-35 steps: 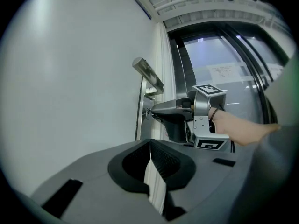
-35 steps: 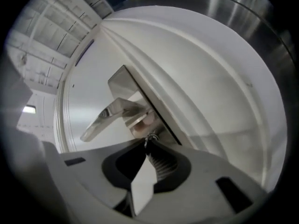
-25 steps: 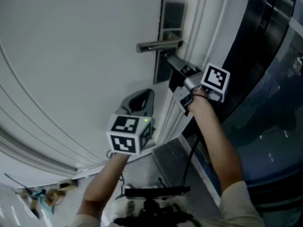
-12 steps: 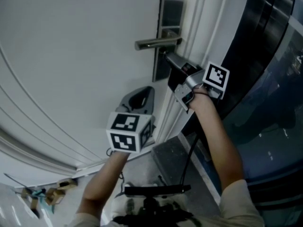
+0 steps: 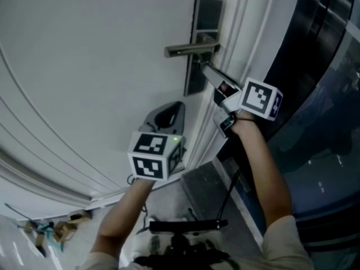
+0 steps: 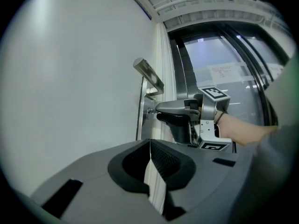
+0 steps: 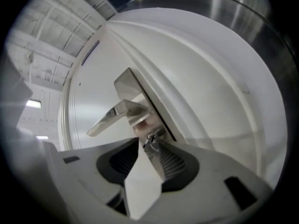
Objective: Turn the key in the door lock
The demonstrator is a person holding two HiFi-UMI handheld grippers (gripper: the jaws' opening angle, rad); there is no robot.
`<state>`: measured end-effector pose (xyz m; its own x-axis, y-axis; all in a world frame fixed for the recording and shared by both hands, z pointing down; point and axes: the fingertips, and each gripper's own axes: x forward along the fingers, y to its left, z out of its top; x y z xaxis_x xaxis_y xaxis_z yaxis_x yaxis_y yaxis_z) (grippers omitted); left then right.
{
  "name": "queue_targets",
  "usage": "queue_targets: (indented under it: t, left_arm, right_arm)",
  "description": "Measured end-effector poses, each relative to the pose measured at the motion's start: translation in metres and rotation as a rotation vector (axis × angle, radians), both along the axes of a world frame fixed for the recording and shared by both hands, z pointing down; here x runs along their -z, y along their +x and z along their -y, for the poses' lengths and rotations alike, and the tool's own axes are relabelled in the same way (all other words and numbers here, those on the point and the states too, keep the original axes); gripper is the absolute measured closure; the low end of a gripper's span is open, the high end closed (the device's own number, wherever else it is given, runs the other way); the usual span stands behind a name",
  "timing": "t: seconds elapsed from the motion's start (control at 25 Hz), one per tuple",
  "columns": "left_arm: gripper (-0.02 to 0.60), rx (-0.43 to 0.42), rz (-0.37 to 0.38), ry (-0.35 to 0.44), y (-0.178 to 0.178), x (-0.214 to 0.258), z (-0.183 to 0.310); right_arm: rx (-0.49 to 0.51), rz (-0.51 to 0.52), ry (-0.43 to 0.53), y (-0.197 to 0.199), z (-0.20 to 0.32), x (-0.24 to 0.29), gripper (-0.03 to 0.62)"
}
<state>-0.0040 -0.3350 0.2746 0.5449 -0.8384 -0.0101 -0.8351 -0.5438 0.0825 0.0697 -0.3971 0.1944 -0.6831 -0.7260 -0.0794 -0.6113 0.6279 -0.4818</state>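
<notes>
R gripper [image 7: 146, 147] | jaws just opening | key [image 7: 151, 139] btwn tips, loose

In my head view: dark glazing [image 5: 329, 94] fills the right, grey floor [image 5: 198, 189] bottom centre, scraps [image 5: 55, 230] lower left.

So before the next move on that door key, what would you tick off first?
1. Key sits in the lock plate: ok.
2. Right gripper grips the key: not ok; its jaws have just been opening, and the key stands at their tips, unclamped.
3. Lever handle is clear of the right gripper: ok, it sits above.
4. Left gripper is out of the way: ok; jaws together, empty, held back from the door.
5. Lock turned fully: cannot tell.
</notes>
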Motion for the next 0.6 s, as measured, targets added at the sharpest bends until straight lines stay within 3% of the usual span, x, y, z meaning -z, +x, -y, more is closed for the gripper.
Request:
queue_targets:
  t: [0.16,0.4,0.6]
  left_arm:
    - [0.565,0.0,-0.001,-0.001,-0.001,-0.001,0.001]
    - [0.565,-0.002,-0.003,-0.003,-0.001,-0.002,0.0]
    - [0.565,0.0,-0.004,-0.003,-0.002,-0.001,0.0]
  right_arm:
    - [-0.09,-0.263,0.164,0.002,-0.005,0.005,0.457]
    - [-0.22,-0.799,0.496,-0.009,-0.015,0.009,0.451]
    - [-0.226,-1.056,0.624,-0.019,-0.017,0.001,0.451]
